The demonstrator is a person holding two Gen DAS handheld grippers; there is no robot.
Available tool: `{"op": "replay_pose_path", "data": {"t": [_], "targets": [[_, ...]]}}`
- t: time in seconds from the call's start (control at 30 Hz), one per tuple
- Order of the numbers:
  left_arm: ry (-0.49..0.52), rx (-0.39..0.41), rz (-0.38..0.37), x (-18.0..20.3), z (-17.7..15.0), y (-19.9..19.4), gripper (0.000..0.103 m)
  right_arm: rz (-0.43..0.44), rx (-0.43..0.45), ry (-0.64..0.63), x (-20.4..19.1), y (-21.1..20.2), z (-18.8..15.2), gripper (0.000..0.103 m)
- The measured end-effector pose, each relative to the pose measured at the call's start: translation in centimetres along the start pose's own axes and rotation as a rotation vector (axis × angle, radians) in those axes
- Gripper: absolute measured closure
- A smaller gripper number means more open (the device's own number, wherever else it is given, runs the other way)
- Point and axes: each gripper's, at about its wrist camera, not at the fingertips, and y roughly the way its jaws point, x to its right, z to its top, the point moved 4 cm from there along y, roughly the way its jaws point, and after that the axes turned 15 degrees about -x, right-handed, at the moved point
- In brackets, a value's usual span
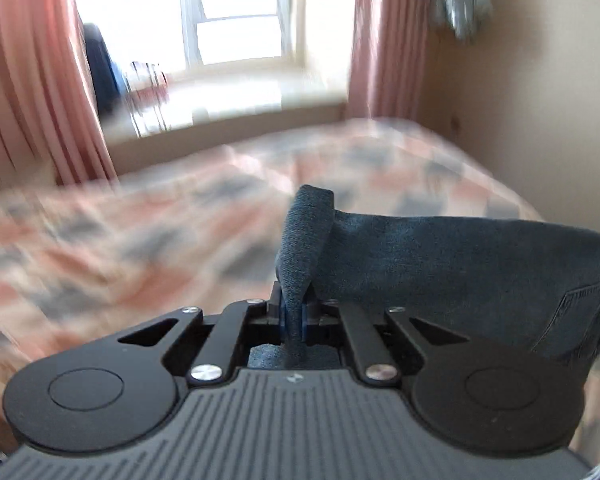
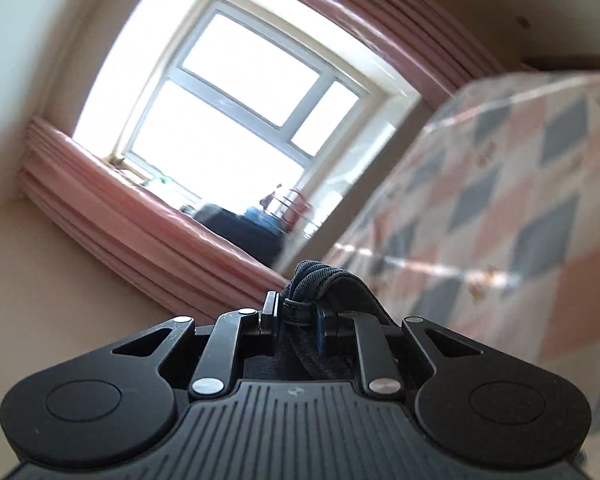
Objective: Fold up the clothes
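Observation:
A dark blue denim garment [image 1: 460,264] with a stitched pocket hangs stretched to the right in the left wrist view, held up above the bed. My left gripper [image 1: 294,314] is shut on a bunched fold of it. In the right wrist view my right gripper [image 2: 298,320] is shut on a thick seamed edge of the same denim garment [image 2: 324,280], and this camera is tilted sharply. The rest of the garment is out of sight below both grippers.
A bed [image 1: 160,232] with a pink, grey and white diamond-patterned cover lies below and ahead. Behind it a bright window [image 1: 236,12] has pink curtains [image 1: 28,80] on both sides and a sill with dark items [image 1: 100,68]. A beige wall [image 1: 540,120] stands at right.

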Motion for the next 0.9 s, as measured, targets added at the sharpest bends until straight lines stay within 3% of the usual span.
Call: {"op": "replay_pose_path", "data": {"t": [0.07, 0.13, 0.2, 0.27, 0.37, 0.43, 0.5, 0.57, 0.63, 0.7, 0.73, 0.8, 0.83, 0.9], "targets": [[-0.031, 0.136, 0.011, 1.1, 1.3, -6.2, 0.097, 0.050, 0.052, -0.089, -3.7, -1.7, 3.2, 0.086], [-0.022, 0.221, 0.057, 3.1, 0.5, -11.1, 0.097, 0.083, 0.074, -0.174, -6.0, -4.4, 4.3, 0.086], [-0.019, 0.255, 0.100, 5.6, -2.4, -14.5, 0.098, 0.081, 0.064, -0.257, -6.7, -7.0, 3.7, 0.085], [-0.025, 0.242, 0.124, 8.0, -7.3, -16.1, 0.098, 0.046, 0.026, -0.306, -5.2, -9.8, 1.4, 0.084], [-0.071, 0.116, 0.109, 11.3, -18.4, -15.1, 0.098, -0.032, -0.084, -0.293, 1.0, -13.9, -4.8, 0.083], [-0.164, -0.040, 0.062, 13.0, -27.2, -13.0, 0.095, -0.140, -0.209, -0.269, 6.3, -16.1, -10.0, 0.076], [-0.320, -0.228, 0.024, 14.0, -36.4, -10.4, 0.094, -0.327, -0.366, -0.211, 12.3, -17.7, -16.2, 0.068], [-0.508, -0.417, 0.029, 15.1, -44.3, -8.3, 0.094, -0.499, -0.497, -0.072, 18.2, -19.9, -21.5, 0.069], [-0.624, -0.553, 0.013, 16.0, -49.2, -7.0, 0.094, -0.584, -0.565, 0.089, 22.5, -22.5, -25.2, 0.069], [-0.627, -0.622, 0.015, 16.9, -50.0, -5.8, 0.093, -0.615, -0.583, 0.180, 24.1, -23.7, -27.1, 0.068], [-0.607, -0.646, 0.023, 17.3, -49.6, -5.0, 0.085, -0.614, -0.583, 0.202, 24.2, -23.6, -27.5, 0.068], [-0.540, -0.668, 0.063, 17.4, -46.6, -2.9, 0.071, -0.617, -0.590, 0.194, 23.7, -22.2, -27.6, 0.065], [-0.501, -0.675, 0.083, 17.6, -44.9, -1.6, 0.071, -0.621, -0.595, 0.175, 23.3, -21.1, -27.4, 0.059], [-0.425, -0.668, 0.133, 18.1, -42.8, -0.5, 0.070, -0.631, -0.603, 0.141, 22.0, -18.6, -27.0, 0.058]]}}
